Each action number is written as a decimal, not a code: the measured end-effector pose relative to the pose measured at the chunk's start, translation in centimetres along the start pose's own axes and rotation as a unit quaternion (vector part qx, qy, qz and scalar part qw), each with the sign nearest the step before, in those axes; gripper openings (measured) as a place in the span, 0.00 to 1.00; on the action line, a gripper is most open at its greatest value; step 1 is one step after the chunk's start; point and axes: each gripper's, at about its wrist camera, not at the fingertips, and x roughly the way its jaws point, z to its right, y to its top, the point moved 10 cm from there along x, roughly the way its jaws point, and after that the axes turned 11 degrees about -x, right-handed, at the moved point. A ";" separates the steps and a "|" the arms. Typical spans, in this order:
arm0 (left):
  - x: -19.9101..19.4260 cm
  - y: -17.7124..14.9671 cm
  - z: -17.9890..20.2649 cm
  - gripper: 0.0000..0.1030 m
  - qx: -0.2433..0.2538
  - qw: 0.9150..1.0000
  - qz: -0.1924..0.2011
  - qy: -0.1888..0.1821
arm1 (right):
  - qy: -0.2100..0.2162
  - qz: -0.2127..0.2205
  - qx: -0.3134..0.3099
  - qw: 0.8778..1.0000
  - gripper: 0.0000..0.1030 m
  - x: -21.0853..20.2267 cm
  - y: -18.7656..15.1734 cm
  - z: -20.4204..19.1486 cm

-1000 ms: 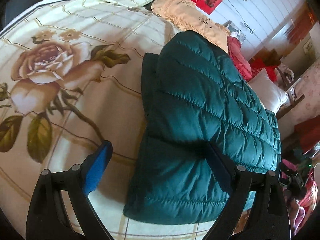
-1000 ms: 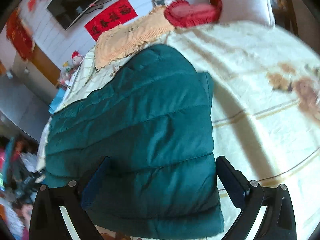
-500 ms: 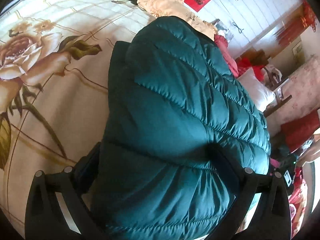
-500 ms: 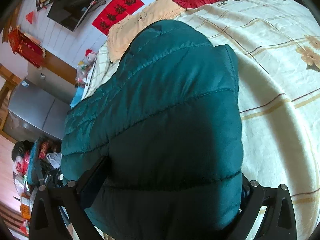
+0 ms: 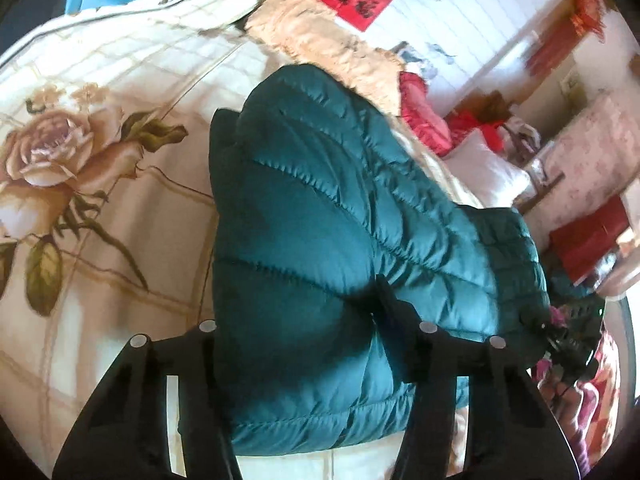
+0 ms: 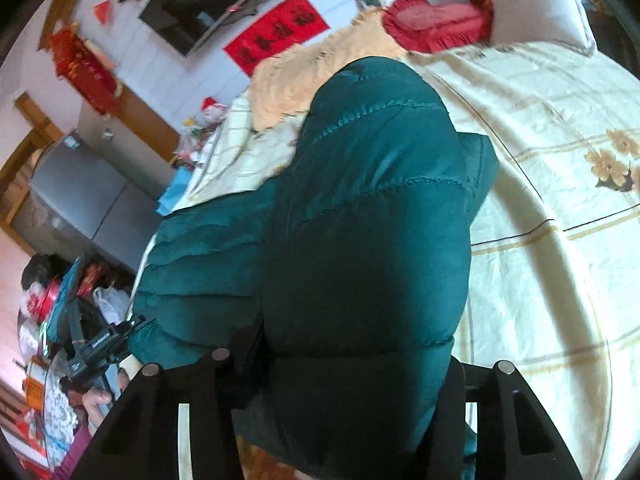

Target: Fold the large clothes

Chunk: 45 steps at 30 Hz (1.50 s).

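The bed (image 5: 120,208), spread with a cream cover printed with big roses, carries everything here. On it lies the dark green quilted jacket (image 5: 328,216), a large puffy thing running from the near edge of the bed up toward twelve o'clock, where it meets a peach fringed throw (image 5: 320,40) lying across the far side. In the right wrist view the same jacket (image 6: 360,220) fills the middle, with bare bedcover to its three o'clock side.

As far as I can judge, the folding is partly done. The jacket already looks doubled over lengthwise: a narrower dark layer peeks out along its nine o'clock edge in the left view, and no loose sleeve shows anywhere. What seems left is at least one more fold, bringing the near end up over the far end, then squaring the bundle.

Both tools look set for that. The left hand-held gripper (image 5: 304,332) is clamped on the near hem of the jacket, fabric bulging up between its two fingers. The right hand-held gripper (image 6: 344,364) likewise has its fingers pressed into the near edge, the padding bunched thick between them. The near edge seems raised a little off the bedcover, though I can't be sure how far.

Beyond the throw, toward one o'clock in the right view, sit a red cushion (image 6: 432,20) and a white pillow (image 6: 536,4).
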 end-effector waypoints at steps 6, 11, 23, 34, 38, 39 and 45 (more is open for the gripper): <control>-5.4 -5.0 0.0 0.50 0.034 0.999 -0.024 -0.007 | 0.028 -0.014 -0.004 1.000 0.47 -4.0 -3.9 -2.6; -5.4 -8.8 -2.3 0.53 0.035 0.998 -0.047 0.038 | 0.005 -0.042 0.015 0.999 0.64 -4.5 -8.0 -1.1; -8.9 -9.0 -2.2 0.75 0.061 0.986 0.046 0.151 | -0.201 -0.029 -0.035 0.979 0.86 -7.4 -8.4 1.0; -12.9 -9.8 1.9 0.75 0.109 0.966 0.138 0.192 | -0.238 0.025 -0.120 0.963 0.86 -10.5 -7.7 -7.2; -12.8 -11.0 3.0 0.75 0.115 0.964 0.138 0.199 | -0.227 0.036 -0.141 0.963 0.88 -9.6 -9.2 -10.9; -12.9 -11.4 3.3 0.75 0.117 0.963 0.141 0.197 | -0.223 0.036 -0.145 0.963 0.88 -9.2 -9.7 -11.8; -12.9 -12.9 4.4 0.75 0.126 0.959 0.154 0.204 | -0.220 0.043 -0.154 0.962 0.92 -7.8 -11.4 -14.2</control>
